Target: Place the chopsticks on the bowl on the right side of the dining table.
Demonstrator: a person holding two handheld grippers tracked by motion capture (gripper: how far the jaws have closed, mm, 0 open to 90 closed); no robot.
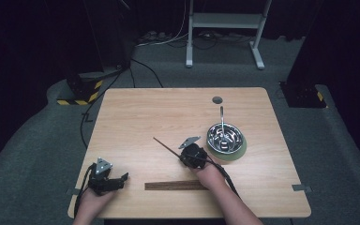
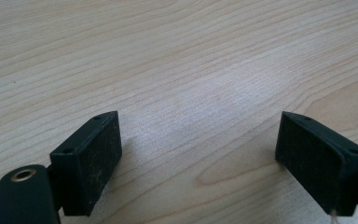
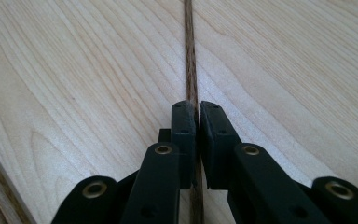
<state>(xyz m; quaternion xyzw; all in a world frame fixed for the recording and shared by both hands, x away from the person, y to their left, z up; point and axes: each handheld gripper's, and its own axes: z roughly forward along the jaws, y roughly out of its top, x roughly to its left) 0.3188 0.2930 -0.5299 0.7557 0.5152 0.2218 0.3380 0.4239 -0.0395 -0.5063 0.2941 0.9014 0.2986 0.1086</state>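
Nearest us, left tongs (image 1: pixel 122 178) rest released on the counter (image 1: pixel 136 112), nothing between them. Right tongs (image 3: pixel 198 114) clench a thin wooden stick (image 1: pixel 164 145) at mid-counter, left of the steel bowl (image 1: pixel 225 136). Such a thin pinch could let the stick swivel or slip free if swung.

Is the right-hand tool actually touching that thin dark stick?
Touching. In the right gripper view, the right tool has its jaws closed on the thin wooden stick, pinching it from both sides.

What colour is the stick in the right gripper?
Dark brown stick, clearest in the right gripper view.
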